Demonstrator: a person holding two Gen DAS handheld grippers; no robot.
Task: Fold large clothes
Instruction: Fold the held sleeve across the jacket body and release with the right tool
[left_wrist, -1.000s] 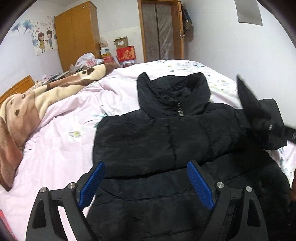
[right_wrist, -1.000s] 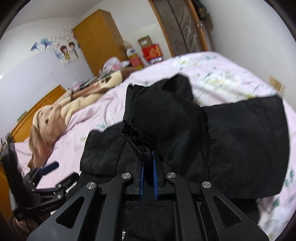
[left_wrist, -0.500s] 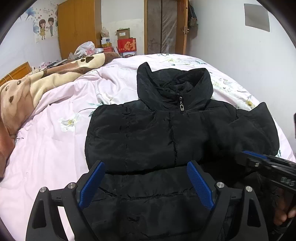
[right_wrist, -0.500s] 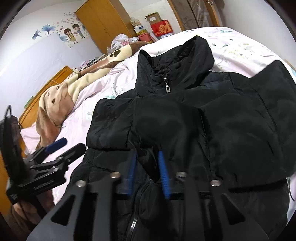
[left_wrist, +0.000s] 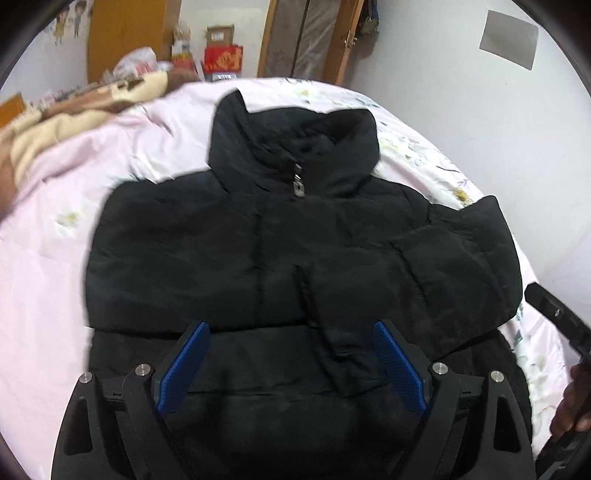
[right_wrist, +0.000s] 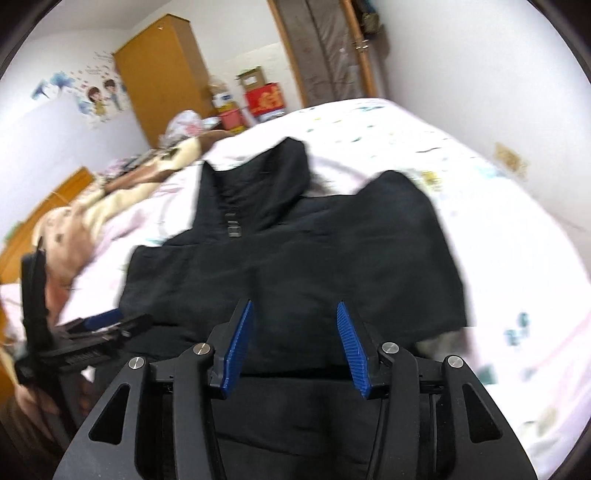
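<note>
- Black puffer jacket (left_wrist: 229, 258) lies front-up on pink floral bedsheet (left_wrist: 48, 258), collar (left_wrist: 295, 147) toward far end of bed, zip pull (left_wrist: 298, 188) at throat.
- Sleeve (left_wrist: 454, 266) on right side folded in across chest; cuff end rests near jacket's centre line.
- Left gripper (left_wrist: 291, 365) hovers over jacket's near hem, blue pads (left_wrist: 184, 369) wide apart, nothing between them but cloth below; not gripping.
- Right gripper (right_wrist: 295, 343) above jacket's near right part; jaws have just been opening, pads (right_wrist: 351, 350) now partway apart, no fabric pinched btwn them.
- In right wrist view, left gripper shows at near left edge; a hand (right_wrist: 33, 406) behind it, blurred.
- In left wrist view, right gripper's black frame at right edge w/ hand (left_wrist: 572, 406) on it.
- Brown-and-cream blanket (left_wrist: 55, 122) bunched at far left of bed.
- Bkgd: wooden wardrobe (right_wrist: 162, 74), red box (right_wrist: 266, 98), door (left_wrist: 310, 37) at far wall.
</note>
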